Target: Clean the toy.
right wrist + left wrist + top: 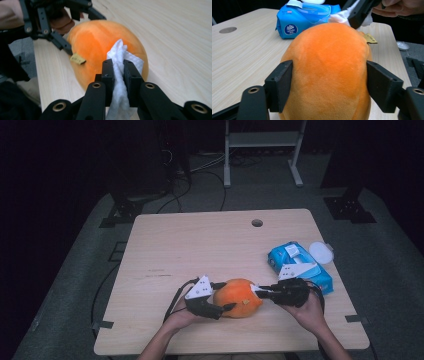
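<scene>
Orange plush toy (pixel 238 298) near table's front edge (pixel 235 348), gripper-flanked.

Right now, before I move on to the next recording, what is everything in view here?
orange plush toy: one, orange with a small yellow tag, on the table's near middle, between the two hand-held grippers.
white wipe: one, white, clamped in the right hand-held gripper and touching the toy.
wipes pack: one, blue with a white flap, on the table's right side.
white lid: one, white, round, at the right edge beside the pack.
table: one, light wood, with a round hole near the far edge.
left hand-held gripper: one, black, jaws on either side of the toy.
right hand-held gripper: one, black, shut on the wipe.
</scene>
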Motion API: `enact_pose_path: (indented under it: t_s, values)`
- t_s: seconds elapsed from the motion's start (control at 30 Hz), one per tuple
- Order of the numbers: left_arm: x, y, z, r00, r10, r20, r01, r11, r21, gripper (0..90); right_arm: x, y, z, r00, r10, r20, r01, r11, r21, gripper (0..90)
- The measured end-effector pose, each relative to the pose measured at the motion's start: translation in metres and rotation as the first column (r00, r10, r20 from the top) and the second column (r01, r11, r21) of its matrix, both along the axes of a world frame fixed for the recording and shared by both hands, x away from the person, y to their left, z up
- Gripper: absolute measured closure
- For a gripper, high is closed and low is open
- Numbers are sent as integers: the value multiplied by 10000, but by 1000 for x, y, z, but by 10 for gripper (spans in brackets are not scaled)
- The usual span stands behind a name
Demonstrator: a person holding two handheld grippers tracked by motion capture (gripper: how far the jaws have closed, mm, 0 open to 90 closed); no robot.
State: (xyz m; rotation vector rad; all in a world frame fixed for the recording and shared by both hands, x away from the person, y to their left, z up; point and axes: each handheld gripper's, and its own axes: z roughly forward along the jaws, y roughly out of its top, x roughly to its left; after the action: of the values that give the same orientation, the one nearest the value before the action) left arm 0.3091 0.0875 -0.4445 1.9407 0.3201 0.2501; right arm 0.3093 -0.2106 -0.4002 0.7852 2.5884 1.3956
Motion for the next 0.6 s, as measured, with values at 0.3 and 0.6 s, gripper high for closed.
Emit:
enact_pose_path:
  t_s: [0.3, 0.6]
  values:
    - [3, 5, 3, 9992, -79, -388, 73, 9999, -151, 180, 1, 7, 2, 9999, -111, 126, 107, 9994, 318, 799]
    - [-3, -1, 2, 9981, -610, 119, 607, 9979, 225, 293, 4, 1, 2, 9997, -220, -81, 224, 9985, 494, 800]
